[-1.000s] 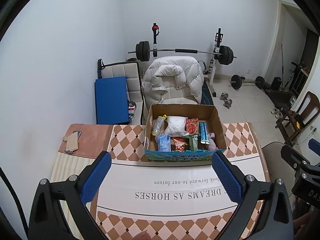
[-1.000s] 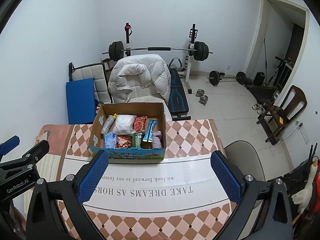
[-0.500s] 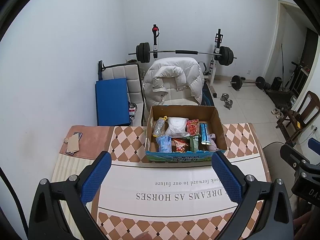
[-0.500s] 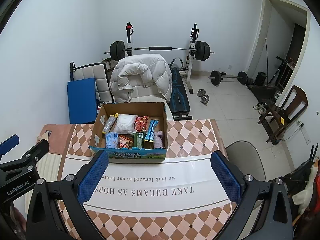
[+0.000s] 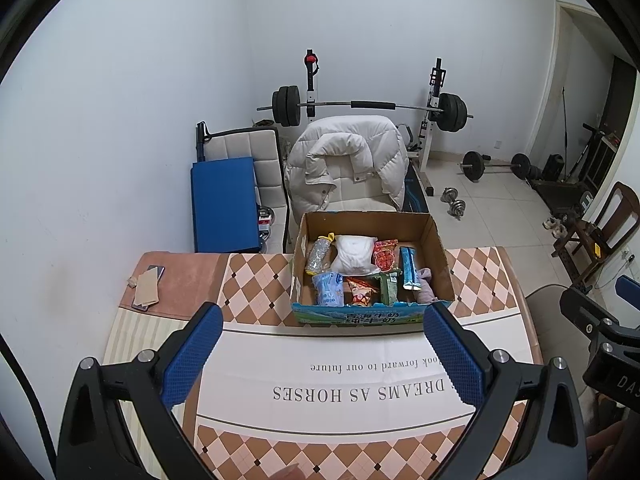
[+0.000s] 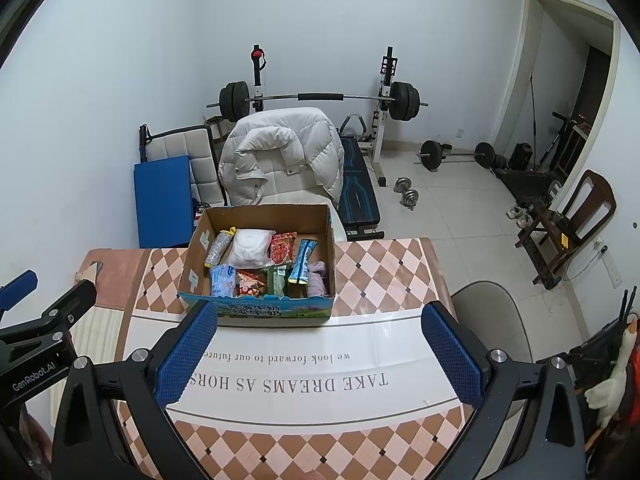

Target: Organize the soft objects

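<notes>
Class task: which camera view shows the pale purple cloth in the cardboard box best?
The right wrist view: the purple cloth shows along the cardboard box's right wall. In the left wrist view, the cloth is partly hidden behind the blue packet.

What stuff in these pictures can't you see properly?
- Pinkish soft cloth in the brown cardboard box: left wrist view, partly under the long blue packet.
- Printed white strip on the table: right wrist view, words cut by the left blue padded finger.
- Snack labels: too small.

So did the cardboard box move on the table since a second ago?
No. The cardboard box sits at the same spot against the table's diamond pattern; only the camera view has shifted slightly.
</notes>
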### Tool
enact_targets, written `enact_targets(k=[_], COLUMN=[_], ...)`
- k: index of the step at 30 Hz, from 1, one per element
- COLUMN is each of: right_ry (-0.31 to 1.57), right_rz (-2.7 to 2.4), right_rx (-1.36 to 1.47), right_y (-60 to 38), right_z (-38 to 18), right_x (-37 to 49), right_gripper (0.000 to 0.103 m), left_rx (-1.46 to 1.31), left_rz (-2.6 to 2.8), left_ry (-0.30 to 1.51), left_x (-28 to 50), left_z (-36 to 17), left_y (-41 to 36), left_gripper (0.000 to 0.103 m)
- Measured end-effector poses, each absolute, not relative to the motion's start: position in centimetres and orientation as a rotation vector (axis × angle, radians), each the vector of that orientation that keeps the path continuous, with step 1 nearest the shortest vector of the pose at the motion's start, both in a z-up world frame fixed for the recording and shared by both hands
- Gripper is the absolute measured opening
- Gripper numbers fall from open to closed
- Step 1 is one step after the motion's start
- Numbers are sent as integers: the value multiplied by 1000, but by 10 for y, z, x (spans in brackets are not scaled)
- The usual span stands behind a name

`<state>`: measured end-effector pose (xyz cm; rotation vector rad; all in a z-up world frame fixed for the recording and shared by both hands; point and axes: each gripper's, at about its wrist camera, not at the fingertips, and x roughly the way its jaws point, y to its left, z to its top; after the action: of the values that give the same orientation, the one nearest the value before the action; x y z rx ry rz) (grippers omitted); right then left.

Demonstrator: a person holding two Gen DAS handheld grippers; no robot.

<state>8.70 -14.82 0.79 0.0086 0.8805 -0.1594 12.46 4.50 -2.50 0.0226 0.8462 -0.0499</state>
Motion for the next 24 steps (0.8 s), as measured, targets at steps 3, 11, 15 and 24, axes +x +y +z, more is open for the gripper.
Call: enact_targets(k=[3,11,15,24], right_ry=[881,885,885,884], right_rz=[-154,-150,-146,-151], right_rx=[7,6,4,6], right_y=[-148,-147,-147,-148], right_z=[8,7,8,8], right_x=[87,87,88,86], right_gripper=[103,103,103,103], left_rx=[27,23,23,22], left_rz=[-44,-50,-50,-45], left_ry=[846,846,845,852], left_x=[125,126,126,127], left_z=[-25,-27,-27,-26], left_y=[45,48,48,49], left_gripper=[103,103,103,103])
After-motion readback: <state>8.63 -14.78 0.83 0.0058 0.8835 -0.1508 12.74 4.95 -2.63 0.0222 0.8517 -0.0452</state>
